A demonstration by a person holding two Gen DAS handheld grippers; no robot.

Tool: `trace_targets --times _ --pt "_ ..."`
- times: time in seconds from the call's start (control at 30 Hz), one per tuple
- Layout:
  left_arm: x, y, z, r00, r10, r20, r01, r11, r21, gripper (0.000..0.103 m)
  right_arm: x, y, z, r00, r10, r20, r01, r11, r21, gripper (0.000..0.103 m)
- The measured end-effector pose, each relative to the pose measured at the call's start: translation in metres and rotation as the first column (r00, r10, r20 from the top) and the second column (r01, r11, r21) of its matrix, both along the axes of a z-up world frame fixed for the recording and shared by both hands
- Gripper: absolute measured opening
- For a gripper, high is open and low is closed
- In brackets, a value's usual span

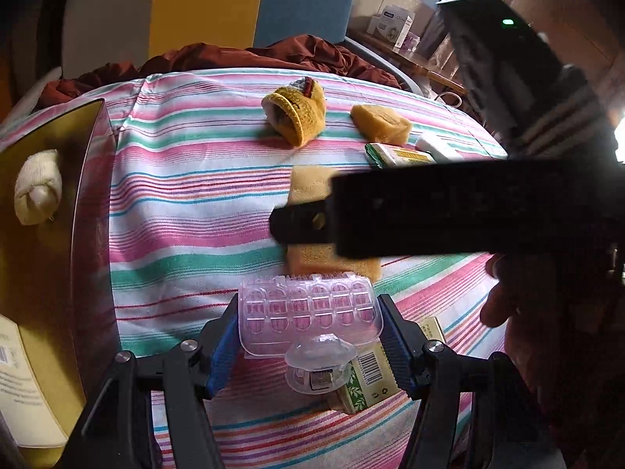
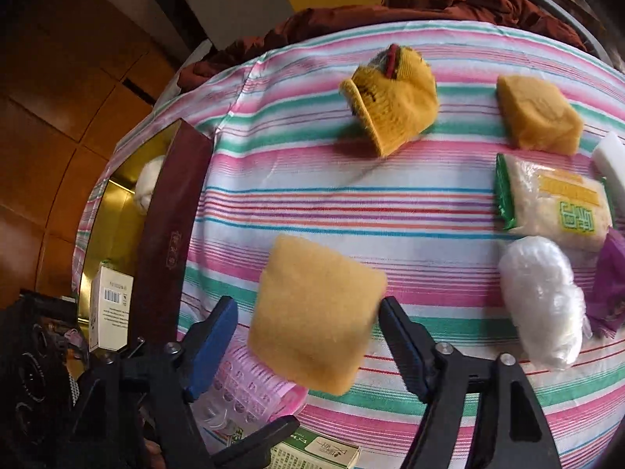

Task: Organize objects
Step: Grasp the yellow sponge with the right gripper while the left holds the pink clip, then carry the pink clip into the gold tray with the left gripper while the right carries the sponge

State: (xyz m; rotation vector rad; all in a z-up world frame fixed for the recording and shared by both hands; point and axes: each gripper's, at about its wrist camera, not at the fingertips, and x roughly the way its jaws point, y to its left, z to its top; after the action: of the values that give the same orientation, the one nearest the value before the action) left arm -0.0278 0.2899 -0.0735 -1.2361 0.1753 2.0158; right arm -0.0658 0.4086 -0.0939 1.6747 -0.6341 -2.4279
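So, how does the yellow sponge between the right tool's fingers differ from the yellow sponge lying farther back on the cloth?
The near sponge sits between the open right tool fingers, while the far sponge lies apart from both tools. The near sponge shows a flat square face; the far sponge shows its thick side too. The far sponge lies beside the yellow knitted sock; the near sponge does not. Both are yellow, soft-looking and rest on the striped cloth.

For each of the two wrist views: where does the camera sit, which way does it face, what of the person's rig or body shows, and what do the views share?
Left wrist: behind the left gripper, facing across the striped cloth; its fingers flank a clear plastic case; the right gripper's body and the person's hand cross the right side.
Right wrist: behind the right gripper, looking down at the yellow sponge between its fingers.
Shared: sponge, case, yellow knit sock, gold box.
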Motion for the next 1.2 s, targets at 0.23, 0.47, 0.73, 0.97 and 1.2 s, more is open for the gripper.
trace_targets --times 0.23,0.47,0.73,0.97,1.2 --pt "-0.002 -0.004 -0.001 1.000 0.006 -0.004 -0.006 1.000 0.008 0.066 0.007 0.023 0.003 0.996 -0.087 -0.019 0.088 0.995 0.041 0.056" --pt "-0.003 -0.016 0.014 0.999 0.034 -0.014 -0.033 0.998 0.051 0.065 0.007 0.021 0.005 0.997 -0.069 -0.024 0.071 0.993 0.097 0.056" --pt "0.000 -0.027 0.033 0.998 0.056 -0.039 -0.053 0.995 0.080 0.066 0.007 0.018 0.005 0.997 -0.068 -0.026 0.070 0.993 0.097 0.056" --pt "0.008 -0.048 0.048 0.994 0.082 -0.071 -0.075 0.993 0.094 0.066 0.009 0.016 0.007 0.998 -0.058 -0.031 0.062 0.990 0.124 0.056" --pt "0.016 -0.082 0.080 0.985 0.123 -0.117 -0.104 0.982 0.156 0.066 0.011 0.006 0.009 0.998 -0.027 -0.049 0.037 0.980 0.198 0.056"
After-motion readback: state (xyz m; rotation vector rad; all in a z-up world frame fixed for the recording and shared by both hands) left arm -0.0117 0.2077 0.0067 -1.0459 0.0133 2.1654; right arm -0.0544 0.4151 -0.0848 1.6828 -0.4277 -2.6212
